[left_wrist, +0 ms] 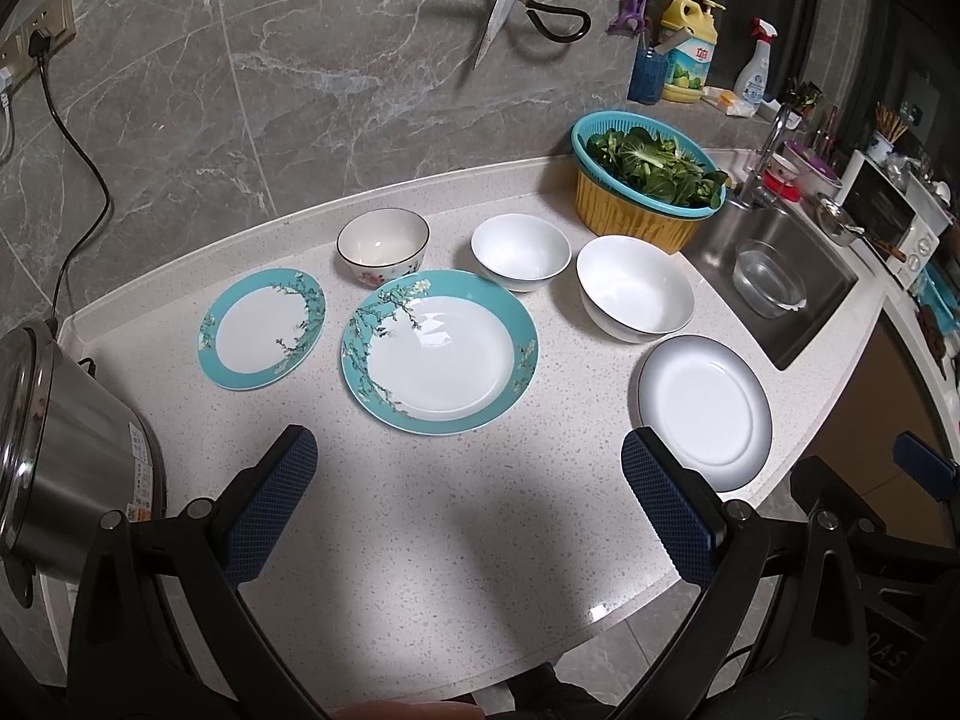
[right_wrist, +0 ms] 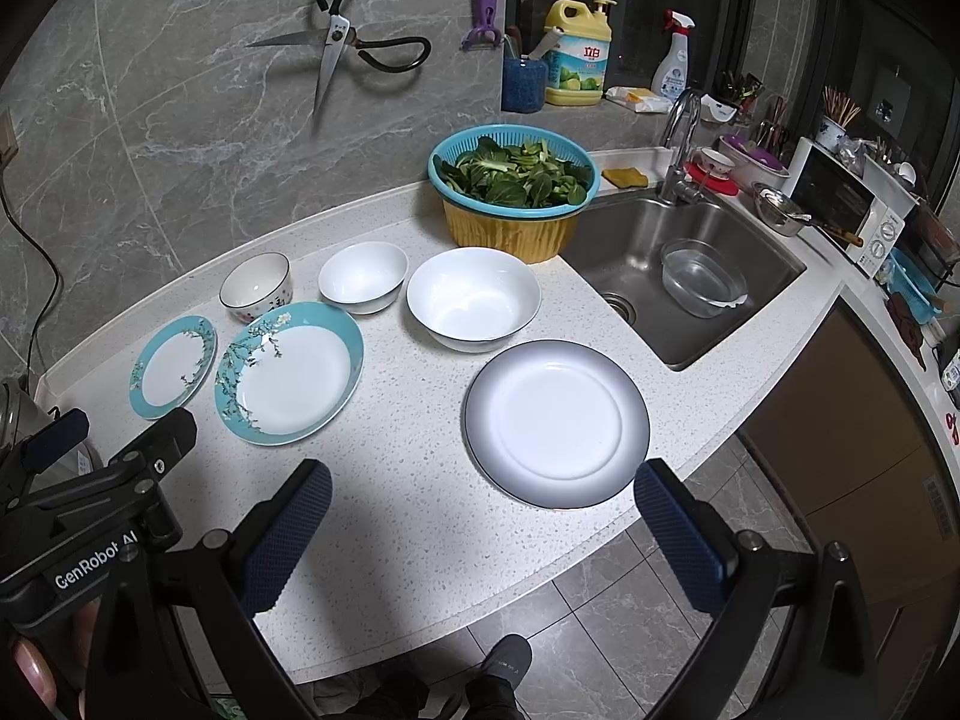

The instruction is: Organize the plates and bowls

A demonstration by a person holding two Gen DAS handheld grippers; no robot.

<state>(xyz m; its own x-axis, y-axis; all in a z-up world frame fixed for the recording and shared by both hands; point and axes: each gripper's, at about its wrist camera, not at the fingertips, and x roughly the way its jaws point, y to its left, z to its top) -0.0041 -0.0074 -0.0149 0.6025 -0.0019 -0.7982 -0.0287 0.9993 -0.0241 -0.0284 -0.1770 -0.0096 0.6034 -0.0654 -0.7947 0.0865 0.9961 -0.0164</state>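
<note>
On the white counter lie a small teal-rimmed plate, a large teal-rimmed plate and a grey-rimmed white plate. Behind them stand a dark-rimmed flowered bowl, a small white bowl and a large white bowl. My left gripper is open and empty, above the counter in front of the large teal plate. My right gripper is open and empty, at the near edge of the grey-rimmed plate.
A teal colander of greens in a yellow basin stands behind the bowls. The sink with a clear bowl is at the right. A steel pot stands at the counter's left end. Scissors hang on the wall.
</note>
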